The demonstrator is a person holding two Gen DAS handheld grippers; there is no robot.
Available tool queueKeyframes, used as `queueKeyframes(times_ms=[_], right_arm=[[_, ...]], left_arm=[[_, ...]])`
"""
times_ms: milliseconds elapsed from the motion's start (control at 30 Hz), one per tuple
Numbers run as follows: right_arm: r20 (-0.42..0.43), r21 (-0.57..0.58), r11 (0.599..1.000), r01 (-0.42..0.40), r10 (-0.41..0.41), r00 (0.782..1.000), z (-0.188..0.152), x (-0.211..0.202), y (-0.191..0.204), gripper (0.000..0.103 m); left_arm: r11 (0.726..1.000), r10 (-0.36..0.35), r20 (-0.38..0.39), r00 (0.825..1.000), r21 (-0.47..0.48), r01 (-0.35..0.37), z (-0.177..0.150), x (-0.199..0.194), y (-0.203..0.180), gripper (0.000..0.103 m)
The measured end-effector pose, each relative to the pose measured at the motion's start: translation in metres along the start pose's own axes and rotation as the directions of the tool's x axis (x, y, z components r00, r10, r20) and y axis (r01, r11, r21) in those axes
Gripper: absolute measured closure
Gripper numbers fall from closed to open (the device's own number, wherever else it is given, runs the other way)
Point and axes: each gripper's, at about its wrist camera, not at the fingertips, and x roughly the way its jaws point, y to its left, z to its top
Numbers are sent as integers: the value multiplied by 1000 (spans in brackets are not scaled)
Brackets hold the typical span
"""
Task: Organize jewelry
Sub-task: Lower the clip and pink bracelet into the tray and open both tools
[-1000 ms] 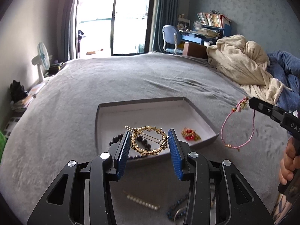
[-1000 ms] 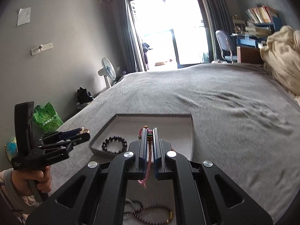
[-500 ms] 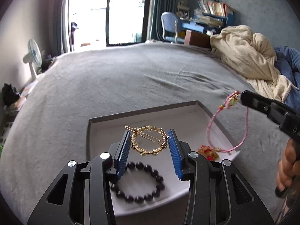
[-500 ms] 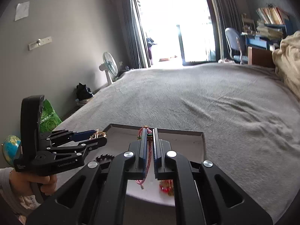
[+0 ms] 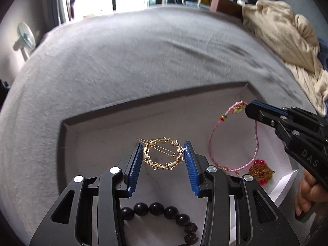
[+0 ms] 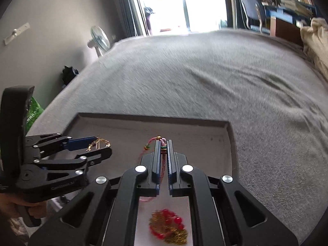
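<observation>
My left gripper (image 5: 163,148) is shut on a round gold hair clip (image 5: 163,153), held above the floor of a shallow grey tray (image 5: 86,123). My right gripper (image 6: 163,143) is shut on a pink cord bracelet (image 5: 233,143), whose loop hangs over the tray's right part. From the right wrist view the left gripper (image 6: 98,146) and its gold clip (image 6: 99,143) show at the left. A black bead bracelet (image 5: 164,211) lies in the tray under the left gripper. A red and gold ornament (image 5: 261,172) lies in the tray below the pink loop.
The tray sits on a wide grey bed cover (image 5: 143,57). A cream blanket (image 5: 287,41) is heaped at the far right. A standing fan (image 6: 98,39), a bright glass door (image 6: 180,6), a chair and a cluttered desk (image 6: 287,6) stand beyond the bed.
Both grippers moved forward and down over the tray, tilting downward, each still holding its piece. The pink loop now hangs over the tray, above the red ornament.
</observation>
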Motion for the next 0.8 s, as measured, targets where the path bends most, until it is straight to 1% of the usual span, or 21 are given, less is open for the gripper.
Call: queueKeyframes(times_ms=[100, 167, 200, 233, 267, 333, 367, 433, 500, 567, 600, 633, 667, 767, 800], right_arm=[[-34, 13, 1000, 17, -16, 999, 0, 8, -6, 97], [-43, 20, 1000, 18, -17, 999, -2, 10, -8, 97], [-46, 20, 1000, 15, -14, 999, -2, 10, -8, 96], [-44, 16, 1000, 15, -14, 999, -3, 9, -7, 94], [-40, 9, 1000, 15, -14, 999, -4, 7, -7, 91], [-29, 6, 1000, 8, -7, 1000, -6, 2, -6, 74], [-15, 4, 1000, 3, -2, 1000, -7, -3, -5, 71], [10, 0, 1000, -1, 1, 1000, -10, -13, -4, 57], [49, 0, 1000, -13, 13, 999, -15, -27, -3, 47], [81, -6, 1000, -19, 20, 997, -19, -40, -1, 43], [96, -8, 1000, -25, 25, 995, -22, -46, 1, 39], [107, -11, 999, -30, 31, 994, -24, -50, 2, 33], [122, -16, 999, -34, 35, 992, -28, -57, 4, 31], [158, -28, 999, -37, 42, 987, -38, -75, 8, 27], [167, -32, 999, -38, 42, 985, -40, -80, 9, 23]], left_arm=[[1000, 15, -20, 1000, 2, -15, 2, 5, 3, 60], [1000, 22, -25, 999, 0, -22, 3, 7, 2, 51], [1000, 23, -18, 1000, 0, -23, 3, 5, 2, 42], [1000, 23, 0, 1000, 4, -23, 3, 2, 2, 35], [1000, 26, 14, 1000, 9, -26, 3, -2, 1, 34], [999, 42, 47, 998, 25, -43, 2, -10, 0, 26], [998, 50, 61, 997, 31, -52, 1, -13, -2, 26], [998, 42, 87, 995, 39, -46, -3, -22, -4, 26], [998, 42, 124, 991, 36, -47, -7, -35, -5, 25], [998, 46, 158, 986, 22, -50, -14, -48, -3, 24], [999, 45, 171, 984, 15, -48, -16, -53, -3, 22], [999, 45, 188, 981, 5, -47, -19, -60, -2, 15], [999, 49, 205, 978, -3, -49, -22, -66, -2, 13], [998, 64, 249, 966, -15, -63, -30, -80, -4, 11], [998, 69, 259, 963, -22, -66, -34, -85, -4, 10]])
